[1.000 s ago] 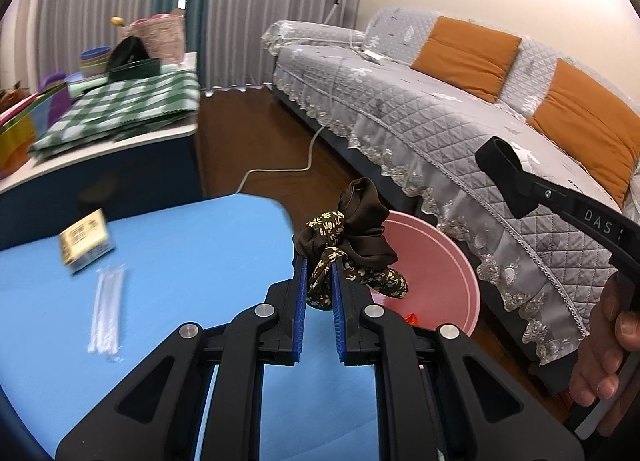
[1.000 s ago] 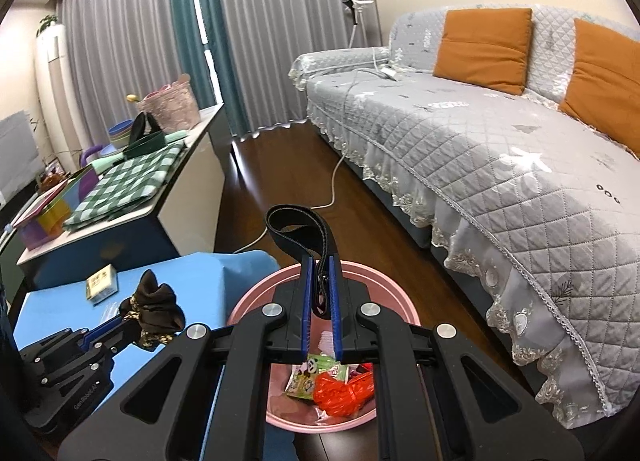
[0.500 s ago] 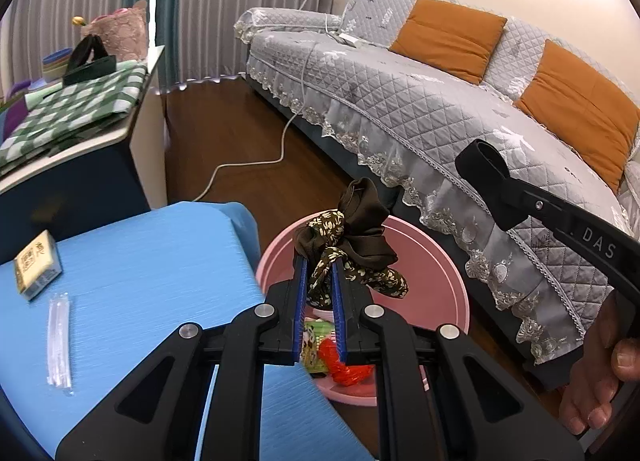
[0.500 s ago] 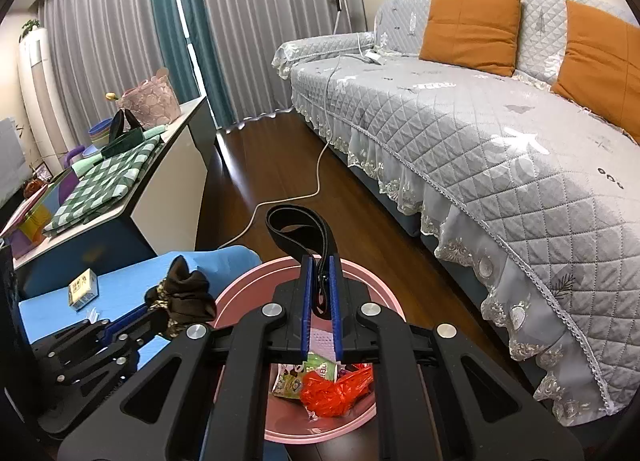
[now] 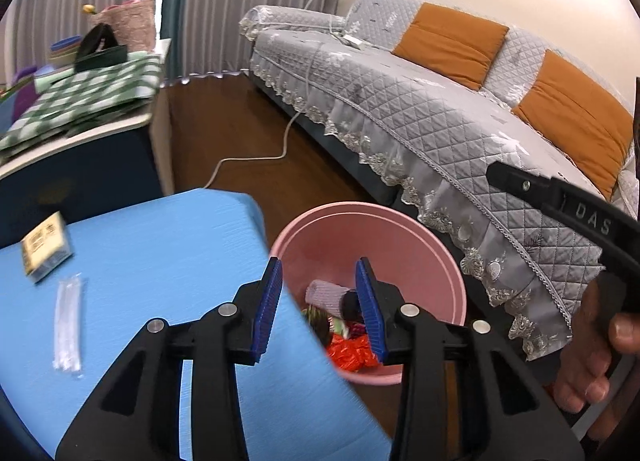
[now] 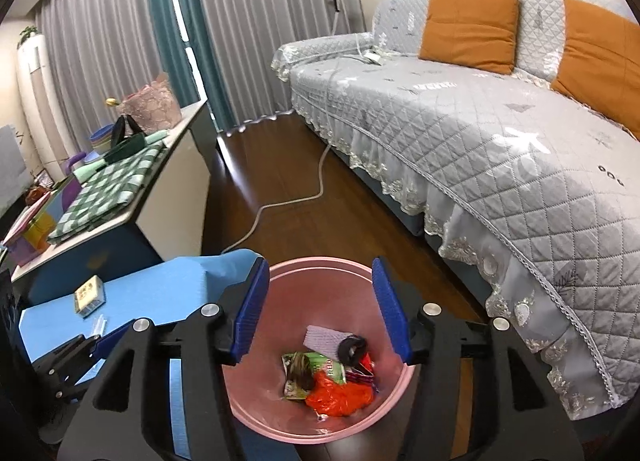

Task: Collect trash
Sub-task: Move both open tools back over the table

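Both grippers we hold above the pink bin (image 6: 276,417), fingers spread apart and empty: the left gripper (image 5: 318,303) over its near rim, the right gripper (image 6: 318,311) over its middle. Inside lie the orange wrapper (image 6: 340,397), a green packet (image 6: 334,369), the black strap (image 6: 352,347) and a brown scrunchie (image 6: 301,370). On the blue desk (image 5: 152,245) remain a small box (image 5: 46,247) and clear straws (image 5: 68,335).

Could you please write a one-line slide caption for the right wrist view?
Open right hand-held gripper poised over the pink bin holding wrappers and an orange bag.
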Demonstrator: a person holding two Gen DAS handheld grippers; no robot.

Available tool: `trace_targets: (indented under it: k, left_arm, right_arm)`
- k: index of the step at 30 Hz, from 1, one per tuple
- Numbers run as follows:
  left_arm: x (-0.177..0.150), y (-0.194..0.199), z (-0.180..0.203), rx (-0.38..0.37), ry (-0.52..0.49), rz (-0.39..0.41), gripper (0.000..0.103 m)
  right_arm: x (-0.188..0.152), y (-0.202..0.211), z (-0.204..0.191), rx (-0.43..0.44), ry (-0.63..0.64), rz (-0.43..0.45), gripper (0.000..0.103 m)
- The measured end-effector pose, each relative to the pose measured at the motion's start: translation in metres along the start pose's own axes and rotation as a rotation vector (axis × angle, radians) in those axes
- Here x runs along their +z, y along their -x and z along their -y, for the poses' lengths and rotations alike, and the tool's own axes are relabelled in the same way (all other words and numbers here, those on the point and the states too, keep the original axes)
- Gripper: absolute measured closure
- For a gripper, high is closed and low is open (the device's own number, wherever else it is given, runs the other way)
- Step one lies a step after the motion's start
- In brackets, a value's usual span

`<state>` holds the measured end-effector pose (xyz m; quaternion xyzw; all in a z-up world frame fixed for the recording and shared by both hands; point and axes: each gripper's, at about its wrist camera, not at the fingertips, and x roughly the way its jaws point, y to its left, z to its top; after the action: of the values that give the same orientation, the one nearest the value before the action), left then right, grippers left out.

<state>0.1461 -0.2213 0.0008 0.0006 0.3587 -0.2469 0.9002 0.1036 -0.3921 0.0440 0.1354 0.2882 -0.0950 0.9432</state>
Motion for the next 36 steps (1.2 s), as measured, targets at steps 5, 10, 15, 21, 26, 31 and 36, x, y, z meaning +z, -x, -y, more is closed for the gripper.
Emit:
trace_targets:
  k: [5,10,15,21,26,31,36]
  left_arm:
    - [-0.011,0.032,-0.028,0.05,0.023,0.022,0.065]
    - [-0.02,0.07,-0.065,0.106,0.059,0.052,0.07]
    - [-0.025,0.102,-0.106,0.168,0.107,0.086,0.071]
    - [-0.041,0.13,-0.152,0.257,0.145,0.125,0.071]
    - [-0.055,0.148,-0.187,0.323,0.188,0.146,0.071]
    - [-0.062,0.159,-0.211,0.366,0.211,0.16,0.071]
    - [-0.066,0.164,-0.229,0.389,0.246,0.172,0.071]
  right_arm:
    - [-0.003,0.013,-0.028,0.056,0.044,0.029,0.049]
    - [-0.012,0.02,-0.056,0.121,0.06,0.026,0.05]
    - [-0.023,0.022,-0.094,0.205,0.074,0.01,0.059]
    - [-0.04,0.019,-0.147,0.302,0.108,-0.017,0.067]
    - [-0.058,0.004,-0.19,0.359,0.151,-0.064,0.068]
    - [-0.074,-0.016,-0.224,0.383,0.188,-0.112,0.068]
    - [-0.09,-0.037,-0.25,0.399,0.216,-0.164,0.067]
